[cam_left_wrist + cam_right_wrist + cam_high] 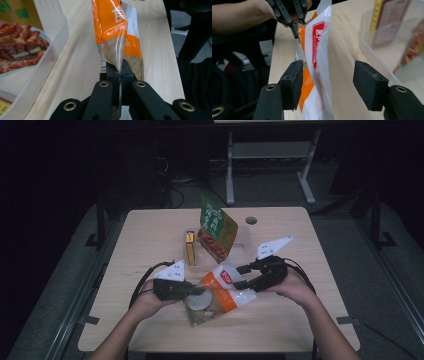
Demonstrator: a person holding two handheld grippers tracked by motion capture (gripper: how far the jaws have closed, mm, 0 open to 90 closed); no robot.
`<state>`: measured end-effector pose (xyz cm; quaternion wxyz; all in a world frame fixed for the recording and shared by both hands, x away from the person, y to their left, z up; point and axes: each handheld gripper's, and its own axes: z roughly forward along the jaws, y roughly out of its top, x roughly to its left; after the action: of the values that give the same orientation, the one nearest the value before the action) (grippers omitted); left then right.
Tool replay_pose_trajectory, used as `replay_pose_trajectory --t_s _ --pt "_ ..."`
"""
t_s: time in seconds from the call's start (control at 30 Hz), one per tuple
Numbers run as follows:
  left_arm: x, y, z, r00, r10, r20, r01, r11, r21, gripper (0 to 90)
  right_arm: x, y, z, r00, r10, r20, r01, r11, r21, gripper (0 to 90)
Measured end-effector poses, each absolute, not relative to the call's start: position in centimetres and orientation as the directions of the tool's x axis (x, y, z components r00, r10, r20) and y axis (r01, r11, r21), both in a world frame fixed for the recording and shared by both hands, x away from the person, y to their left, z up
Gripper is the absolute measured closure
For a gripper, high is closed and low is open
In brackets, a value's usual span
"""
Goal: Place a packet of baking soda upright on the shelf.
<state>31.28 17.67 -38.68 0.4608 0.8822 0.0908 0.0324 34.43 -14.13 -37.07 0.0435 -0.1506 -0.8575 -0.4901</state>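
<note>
The left gripper [119, 75] is clamped on the orange bag [117, 37], which hangs untouched between the parted jaws of the right gripper [327, 87], so its thin edge may slip out.

Room's dim w/ dark surrounds; table [150, 235] lit from above. Glare on orange bag [110, 22], clear box [387, 45] at 2 o'clock blurred.

Orange snack bag [117, 27] with white character "食", its red label [317, 42] reading "DIO"
</note>
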Motion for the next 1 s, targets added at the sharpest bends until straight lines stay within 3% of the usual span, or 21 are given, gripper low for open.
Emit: replay_pose_trajectory --t_s 0.13,0.37,0.6,0.73,1.0 --pt "31.3 18.1 -38.4 0.979 0.204 -0.013 0.126 -0.553 0.824 89.6 35.5 -12.5 -36.8 -0.963 0.165 0.211 0.266 0.496 0.827 45.5" --pt "31.3 18.2 -38.1 0.977 0.212 -0.005 0.123 -0.546 0.828 89.5 35.2 -13.0 -37.5 -0.959 0.172 0.225 0.281 0.484 0.829 58.5" --pt "31.2 18.1 -38.0 0.977 0.212 -0.002 0.119 -0.544 0.831 89.5 35.1 -13.0 -37.5 -0.961 0.157 0.228 0.276 0.471 0.838 65.0" --pt "31.2 18.1 -38.1 0.978 0.209 -0.003 0.120 -0.547 0.829 89.5 34.8 -12.4 -37.6 -0.968 0.132 0.215 0.252 0.479 0.841 75.6" --pt "31.2 18.1 -38.1 0.978 0.211 -0.003 0.120 -0.545 0.830 89.5 34.7 -12.2 -37.6 -0.972 0.108 0.210 0.236 0.486 0.841 86.8"
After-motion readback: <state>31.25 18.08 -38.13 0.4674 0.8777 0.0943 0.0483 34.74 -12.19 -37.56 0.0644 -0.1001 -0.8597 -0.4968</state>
